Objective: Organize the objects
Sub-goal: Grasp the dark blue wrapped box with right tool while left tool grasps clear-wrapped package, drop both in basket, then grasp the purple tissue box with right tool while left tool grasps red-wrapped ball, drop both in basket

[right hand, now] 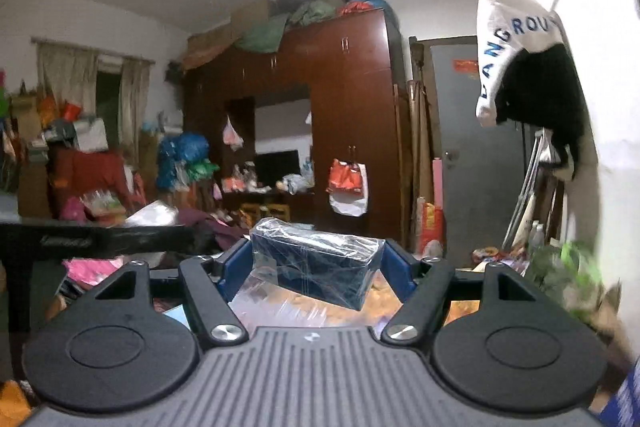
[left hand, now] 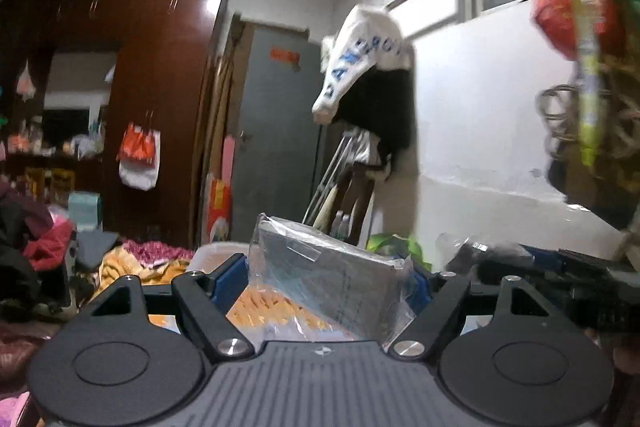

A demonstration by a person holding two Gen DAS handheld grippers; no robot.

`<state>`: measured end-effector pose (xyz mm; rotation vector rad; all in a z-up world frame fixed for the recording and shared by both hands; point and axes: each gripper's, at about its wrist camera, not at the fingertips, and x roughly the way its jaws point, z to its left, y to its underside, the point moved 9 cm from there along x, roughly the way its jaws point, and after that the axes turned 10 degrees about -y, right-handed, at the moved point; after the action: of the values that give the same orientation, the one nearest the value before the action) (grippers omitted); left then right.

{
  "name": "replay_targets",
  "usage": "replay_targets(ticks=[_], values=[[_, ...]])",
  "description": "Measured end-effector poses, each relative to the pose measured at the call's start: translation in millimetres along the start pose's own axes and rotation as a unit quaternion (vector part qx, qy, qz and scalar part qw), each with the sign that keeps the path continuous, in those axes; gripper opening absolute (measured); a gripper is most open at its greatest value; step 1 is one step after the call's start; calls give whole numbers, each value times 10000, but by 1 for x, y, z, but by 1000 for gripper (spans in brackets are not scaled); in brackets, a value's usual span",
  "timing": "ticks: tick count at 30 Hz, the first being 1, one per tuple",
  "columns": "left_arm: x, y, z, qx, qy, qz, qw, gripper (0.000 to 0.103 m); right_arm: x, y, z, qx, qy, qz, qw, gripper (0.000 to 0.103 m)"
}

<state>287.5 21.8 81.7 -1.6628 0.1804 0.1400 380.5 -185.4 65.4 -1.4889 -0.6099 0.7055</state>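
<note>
My left gripper (left hand: 324, 277) is shut on a grey box in clear plastic wrap (left hand: 332, 275), held tilted in the air between the blue pads (left hand: 226, 283). My right gripper (right hand: 316, 269) is shut on a dark blue box in clear plastic wrap (right hand: 320, 267), held level between its blue pads (right hand: 234, 269). Both boxes fill the gap between the jaws. Below each box an orange patterned cloth (left hand: 264, 311) shows, also in the right wrist view (right hand: 384, 297).
A dark brown wardrobe (right hand: 352, 99) stands ahead with bags hung on it. A grey door (left hand: 276, 131) is beside it. Clothes hang on the white wall (left hand: 368, 67). Piles of clothes (left hand: 36, 239) and clutter lie at the left. A black device (left hand: 560, 279) sits at the right.
</note>
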Motion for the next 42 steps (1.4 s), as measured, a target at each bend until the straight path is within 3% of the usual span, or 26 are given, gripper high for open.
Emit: replay_targets(ticks=[5, 7, 8, 10, 15, 17, 20, 23, 24, 26, 28, 30, 33, 35, 37, 42], values=[[59, 2, 3, -23, -326, 620, 9975, 82, 56, -1, -8, -75, 43, 598, 9982, 74], [69, 8, 6, 119, -547, 707, 9959, 86, 69, 4, -11, -139, 97, 681, 9975, 84], [74, 12, 7, 178, -663, 818, 9943, 99, 70, 6, -12, -150, 119, 695, 9974, 99], [78, 18, 11, 121, -582, 1078, 9924, 103, 69, 10, -14, -103, 106, 827, 9965, 103], [33, 25, 23, 101, -470, 687, 9965, 103, 5, 14, -17, 147, 86, 378, 9991, 103], [9, 40, 22, 90, -314, 626, 9975, 103, -12, 33, -24, 183, 21, 629, 9978, 103], [-18, 83, 24, 48, -385, 915, 9950, 103, -28, 81, -41, 286, 106, 1190, 9924, 103], [-30, 125, 16, -49, -85, 1257, 9920, 98, -24, 123, -54, 509, 140, 1795, 9823, 82], [-31, 136, 14, -40, -70, 1368, 9906, 96, -20, 132, -55, 632, 56, 1946, 9788, 80], [-34, 150, 15, 19, -256, 1453, 9890, 85, -10, 138, -52, 635, -43, 2120, 9752, 77], [-32, 158, 11, 239, -360, 1492, 9879, 85, -3, 141, -49, 540, -14, 2263, 9726, 70], [-27, 162, 5, 308, -330, 1527, 9872, 80, -1, 144, -46, 465, -9, 2379, 9702, 38], [-26, 168, -4, 414, -317, 1562, 9863, 71, -17, 143, -47, 518, 123, 2241, 9731, 36], [-26, 172, -3, 569, -551, 1481, 9858, 56, -30, 139, -45, 645, 158, 2034, 9768, 36], [-22, 176, -5, 663, -682, 1514, 9839, 54, -46, 139, -37, 718, 129, 1839, 9802, 36], [-30, 180, -6, 441, -463, 1442, 9875, 48, -63, 141, -5, 949, -131, 1425, 9851, 36]])
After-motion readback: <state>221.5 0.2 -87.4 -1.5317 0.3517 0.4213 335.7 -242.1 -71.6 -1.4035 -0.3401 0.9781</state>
